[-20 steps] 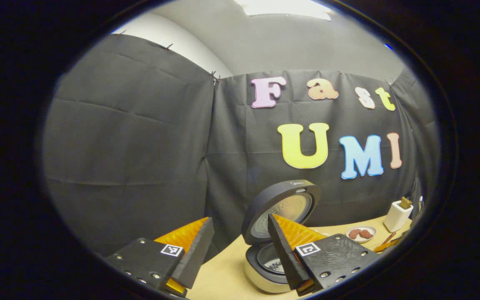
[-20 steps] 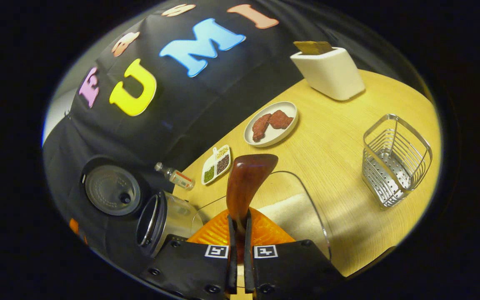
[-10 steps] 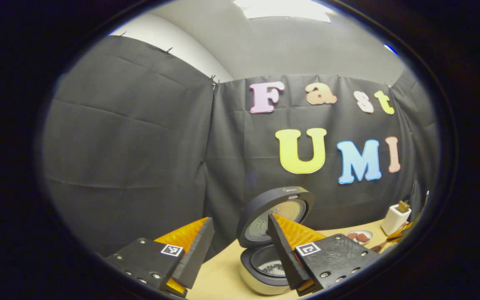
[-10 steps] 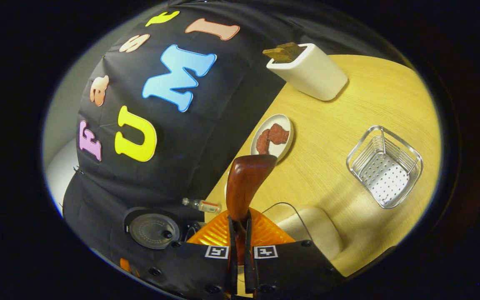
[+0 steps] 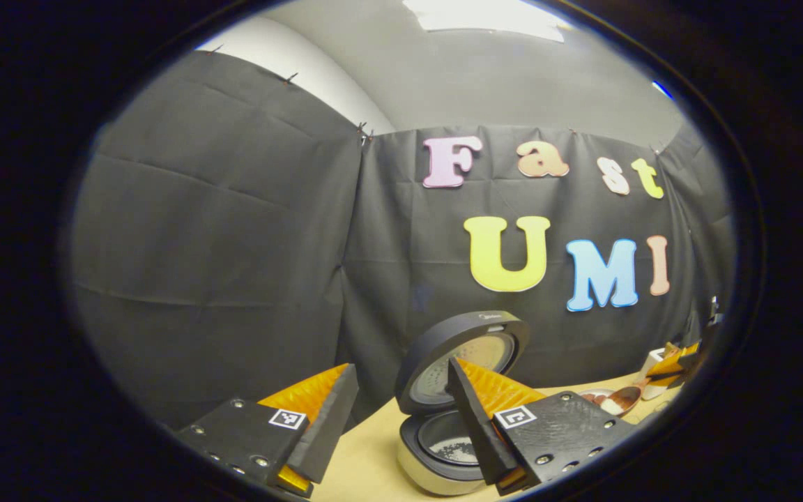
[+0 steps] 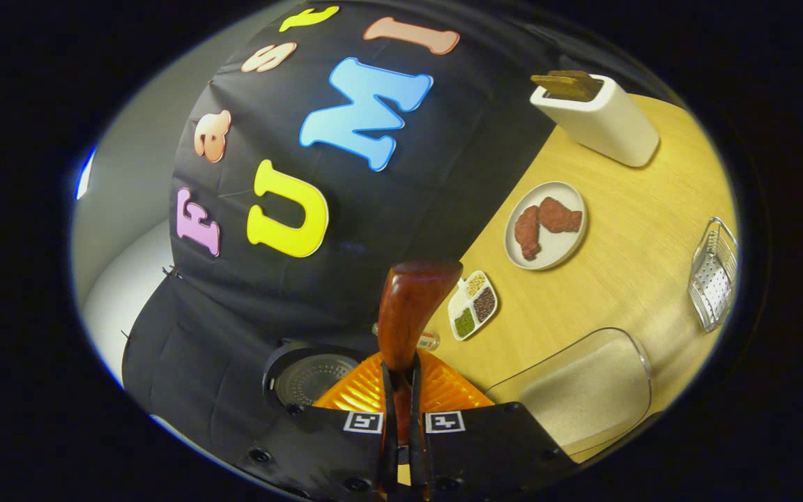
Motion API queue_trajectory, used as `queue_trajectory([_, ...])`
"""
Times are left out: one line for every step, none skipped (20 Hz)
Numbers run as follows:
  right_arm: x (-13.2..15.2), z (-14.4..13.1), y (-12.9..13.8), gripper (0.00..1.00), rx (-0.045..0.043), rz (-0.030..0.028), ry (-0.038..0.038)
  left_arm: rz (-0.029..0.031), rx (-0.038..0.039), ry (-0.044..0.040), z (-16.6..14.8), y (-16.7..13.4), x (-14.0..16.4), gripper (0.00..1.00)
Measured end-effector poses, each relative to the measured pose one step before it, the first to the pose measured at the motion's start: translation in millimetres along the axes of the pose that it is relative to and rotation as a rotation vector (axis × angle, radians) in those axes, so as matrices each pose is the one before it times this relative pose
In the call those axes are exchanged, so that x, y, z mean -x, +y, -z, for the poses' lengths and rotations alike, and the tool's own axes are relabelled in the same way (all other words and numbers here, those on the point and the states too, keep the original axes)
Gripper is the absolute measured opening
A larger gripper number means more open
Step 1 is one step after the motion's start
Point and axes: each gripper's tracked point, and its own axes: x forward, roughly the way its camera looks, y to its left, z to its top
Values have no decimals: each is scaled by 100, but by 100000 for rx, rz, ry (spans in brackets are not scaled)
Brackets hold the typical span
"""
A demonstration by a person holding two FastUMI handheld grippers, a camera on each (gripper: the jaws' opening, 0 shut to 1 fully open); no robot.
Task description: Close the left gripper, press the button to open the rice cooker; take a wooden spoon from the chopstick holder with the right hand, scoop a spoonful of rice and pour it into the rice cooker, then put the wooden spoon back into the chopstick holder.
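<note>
Carrying rice: your right gripper [image 6: 399,376] is clamped on the wooden spoon [image 6: 412,307]; your left gripper [image 5: 401,425] hangs open. Keep the bowl level, travel slowly to the open rice cooker [image 5: 443,446] on the bench [image 6: 617,279], then tip over its pot.

Wooden table [image 6: 617,279], light grain
On it: rice cooker [image 5: 436,453], white plate [image 6: 546,224], sectioned dish [image 6: 472,314], clear rice tub [image 6: 583,394], wire basket [image 6: 714,273], white holder [image 6: 600,120].

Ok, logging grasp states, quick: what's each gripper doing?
Left gripper: open, holding nothing.
Right gripper: shut on the wooden spoon.
</note>
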Motion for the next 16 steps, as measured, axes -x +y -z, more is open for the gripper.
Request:
queue_trajectory([-767, 450, 1054, 8, 1409, -1571, 1012, -951, 149, 453, 299, 691, -197, 82])
queue_trajectory([-895, 526, 963, 5, 1332, -1432, 1067, -896, -298, 264, 166, 741, -209, 82])
queue_trajectory([-877, 602, 851, 5, 1429, -1309, 1018, -1000, -454, 248, 257, 740, -141, 82])
queue_trajectory([-934, 594, 743, 8, 1538, -1176, 1130, -1111, -422, 89, 121, 762, -212, 82])
queue_trajectory([-960, 800, 753, 5, 1430, -957, 1203, -1241, -111, 214, 211, 816, -122, 82])
queue_trajectory([-1103, 739, 611, 8, 1740, -896, 1577, -1365, 260, 332, 126, 804, -128, 82])
queue_trajectory([-912, 892, 579, 5, 1816, -588, 1629, -1380, 488, 425, 108, 715, -254, 82])
queue_trajectory([-965, 845, 434, 8, 1998, -547, 1699, -1360, 452, 235, 278, 780, -33, 82])
queue_trajectory([-966, 813, 537, 5, 1972, -541, 1462, -1302, 178, 237, 241, 823, 111, 82])
queue_trajectory([-1050, 682, 404, 8, 2036, -508, 1391, -1411, -172, 453, 430, 828, 59, 82])
queue_trajectory([-1015, 831, 405, 5, 1742, -524, 1232, -1556, -367, 763, 288, 869, -44, 82])
queue_trajectory([-1028, 706, 248, 7, 1512, -329, 1339, -1431, -185, 827, 252, 915, 93, 82])
queue_trajectory([-856, 818, 211, 8, 1251, -281, 1282, -1348, 23, 637, 535, 715, 49, 83])
queue_trajectory([-865, 547, 94, 8, 902, -176, 1089, -1332, 88, 457, 333, 741, -48, 82])
queue_trajectory([-782, 643, 138, 8, 547, 57, 1133, -1479, 238, 613, 208, 452, 17, 82])
queue_trajectory([-766, 566, 67, 8, 617, -50, 997, -1285, 415, 795, 281, 623, 83, 83])
